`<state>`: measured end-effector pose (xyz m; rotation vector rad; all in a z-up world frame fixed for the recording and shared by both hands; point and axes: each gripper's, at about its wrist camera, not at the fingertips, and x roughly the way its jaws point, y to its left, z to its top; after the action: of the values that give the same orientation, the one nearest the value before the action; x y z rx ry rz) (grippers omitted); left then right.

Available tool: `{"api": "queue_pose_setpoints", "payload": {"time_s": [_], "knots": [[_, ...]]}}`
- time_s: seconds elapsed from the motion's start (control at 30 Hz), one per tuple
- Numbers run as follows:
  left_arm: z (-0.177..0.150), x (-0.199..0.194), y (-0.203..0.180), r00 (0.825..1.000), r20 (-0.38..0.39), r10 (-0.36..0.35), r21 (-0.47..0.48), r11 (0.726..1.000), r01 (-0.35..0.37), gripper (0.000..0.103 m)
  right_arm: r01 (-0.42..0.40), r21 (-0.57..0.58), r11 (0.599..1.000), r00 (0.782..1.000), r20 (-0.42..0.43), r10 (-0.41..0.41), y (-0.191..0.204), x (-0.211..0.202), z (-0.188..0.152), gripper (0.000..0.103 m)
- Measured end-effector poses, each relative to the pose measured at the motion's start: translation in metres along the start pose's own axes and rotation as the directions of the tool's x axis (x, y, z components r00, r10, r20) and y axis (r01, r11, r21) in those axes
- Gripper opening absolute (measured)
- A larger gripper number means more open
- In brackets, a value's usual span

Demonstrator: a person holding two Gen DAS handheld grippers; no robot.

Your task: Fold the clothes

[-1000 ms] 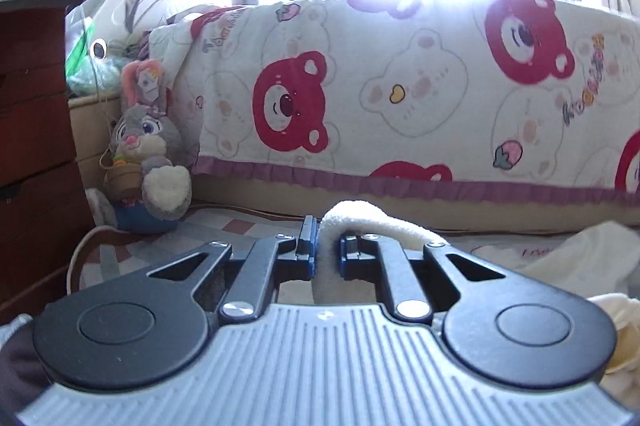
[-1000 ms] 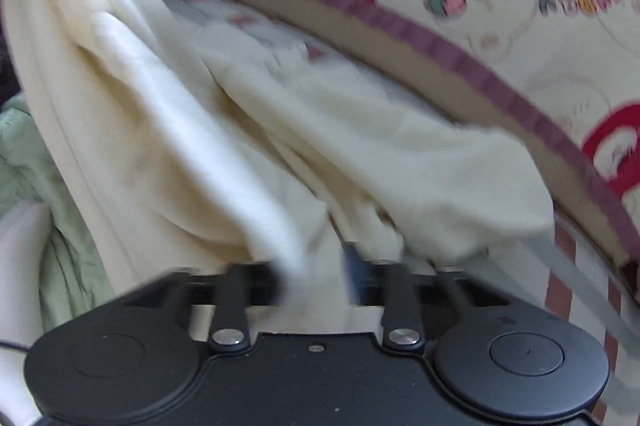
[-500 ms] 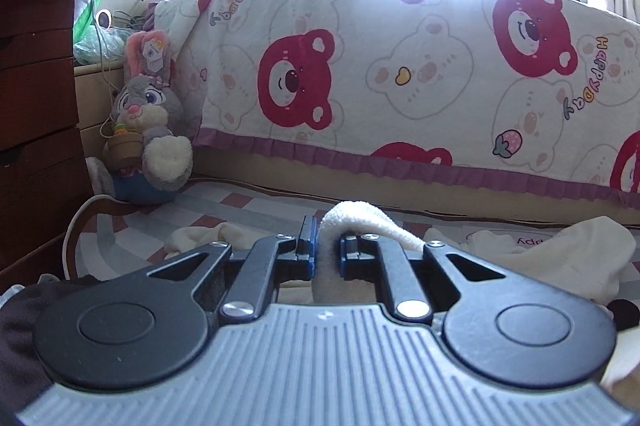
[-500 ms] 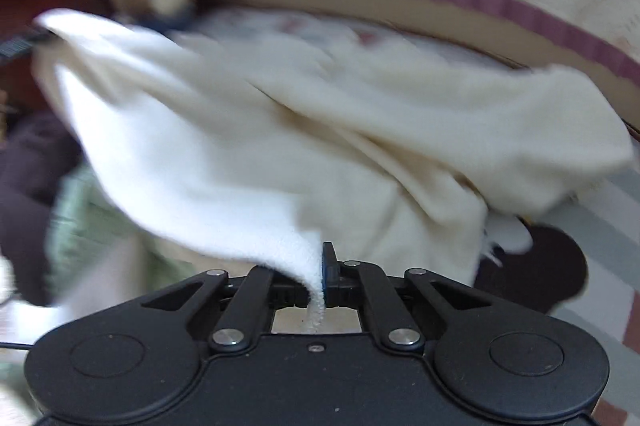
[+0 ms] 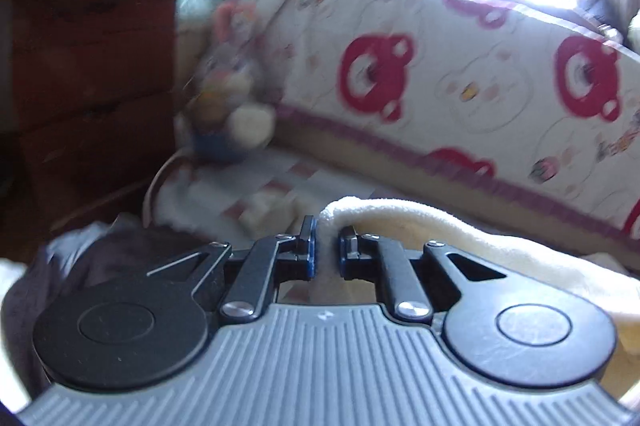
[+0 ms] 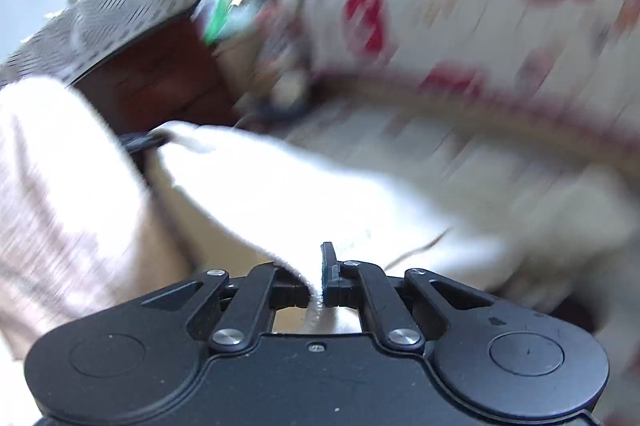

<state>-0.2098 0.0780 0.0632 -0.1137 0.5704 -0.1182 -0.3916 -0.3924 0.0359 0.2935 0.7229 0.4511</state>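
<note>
The left gripper [image 5: 325, 250] is pinched on an edge of the cream fleece garment [image 5: 460, 230], which trails off to its right above the checked mattress [image 5: 280, 181]. The right gripper [image 6: 316, 280] is clamped on another edge of that garment [image 6: 304, 193] (both views are blurred), the cloth stretching away to its upper left. A bear-print quilt [image 5: 460, 73] hangs along the mattress's far edge, a plush toy [image 5: 236, 105] at the far left corner beside the dark wooden dresser [image 5: 92, 65].

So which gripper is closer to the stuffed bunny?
Left, it seems. The left gripper, shut on the cream cloth, has the bunny just ahead to its left. The right gripper pinches the same cloth, and its blurred view shows the bunny farther off.
</note>
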Motion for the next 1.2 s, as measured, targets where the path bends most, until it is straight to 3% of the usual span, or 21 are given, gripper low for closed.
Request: {"api": "queue_pose_setpoints", "payload": {"time_s": [0.07,0.17,0.23,0.3,0.33,0.4,0.53,0.67,0.73,0.8,0.87,0.93,1.0,1.07,1.17,1.2], "knots": [[-0.020,0.014,0.020,0.993,-0.112,0.038,-0.039,0.998,-0.042,0.016,-0.074,0.085,0.994,0.990,-0.117,0.084,0.002,0.031,-0.028,0.007],[-0.039,0.027,0.034,0.976,-0.206,0.066,-0.050,0.996,-0.078,0.019,-0.045,0.156,0.987,0.966,-0.245,0.083,0.002,0.072,-0.059,0.014],[-0.052,0.036,0.043,0.960,-0.268,0.084,-0.056,0.993,-0.103,0.019,-0.098,0.208,0.973,0.957,-0.248,0.150,-0.002,0.079,-0.060,0.015],[-0.065,0.044,0.052,0.939,-0.330,0.101,-0.059,0.990,-0.127,0.020,-0.142,0.240,0.960,0.961,-0.199,0.192,-0.005,0.071,-0.052,0.024],[-0.071,0.049,0.057,0.927,-0.360,0.109,-0.061,0.988,-0.140,0.022,-0.156,0.246,0.957,0.966,-0.165,0.200,-0.006,0.064,-0.046,0.035],[-0.065,0.046,0.054,0.929,-0.352,0.110,-0.026,0.992,-0.127,0.037,-0.116,0.220,0.968,0.983,-0.114,0.144,-0.014,0.051,-0.032,0.042],[-0.050,0.038,0.051,0.933,-0.355,0.055,-0.037,0.997,-0.073,0.040,0.045,0.271,0.962,0.998,-0.043,-0.035,-0.070,0.043,-0.012,0.042],[-0.045,0.030,0.062,0.919,-0.394,0.011,-0.129,0.989,-0.067,0.042,0.221,0.404,0.888,0.974,-0.042,-0.224,-0.126,0.046,-0.005,0.042],[-0.042,0.022,0.074,0.918,-0.395,-0.029,-0.208,0.976,-0.059,0.042,0.257,0.466,0.847,0.962,-0.043,-0.269,-0.148,0.048,-0.003,0.045],[-0.037,0.015,0.078,0.926,-0.377,-0.039,-0.230,0.972,-0.053,0.042,0.238,0.530,0.814,0.963,-0.019,-0.269,-0.164,0.045,0.004,0.045],[-0.028,0.012,0.068,0.935,-0.354,-0.032,-0.174,0.984,-0.032,0.042,0.160,0.607,0.778,0.974,0.030,-0.224,-0.178,0.044,0.012,0.047],[-0.015,0.020,0.039,0.938,-0.340,-0.065,-0.079,0.996,0.041,0.042,0.016,0.707,0.708,0.984,0.115,-0.137,-0.193,0.045,0.020,0.051],[0.000,0.032,0.001,0.935,-0.338,-0.104,0.041,0.991,0.125,0.042,-0.130,0.779,0.613,0.975,0.211,-0.061,-0.209,0.046,0.028,0.054],[0.015,0.046,-0.056,0.931,-0.342,-0.131,0.243,0.944,0.222,0.046,-0.319,0.800,0.508,0.939,0.338,0.057,-0.227,0.050,0.029,0.060],[0.029,0.069,-0.145,0.938,-0.315,-0.146,0.555,0.774,0.307,0.056,-0.432,0.833,0.345,0.898,0.433,0.079,-0.254,0.063,0.013,0.061],[0.033,0.078,-0.171,0.939,-0.308,-0.152,0.630,0.707,0.321,0.056,-0.414,0.852,0.320,0.905,0.424,0.040,-0.261,0.066,0.003,0.061]]}}
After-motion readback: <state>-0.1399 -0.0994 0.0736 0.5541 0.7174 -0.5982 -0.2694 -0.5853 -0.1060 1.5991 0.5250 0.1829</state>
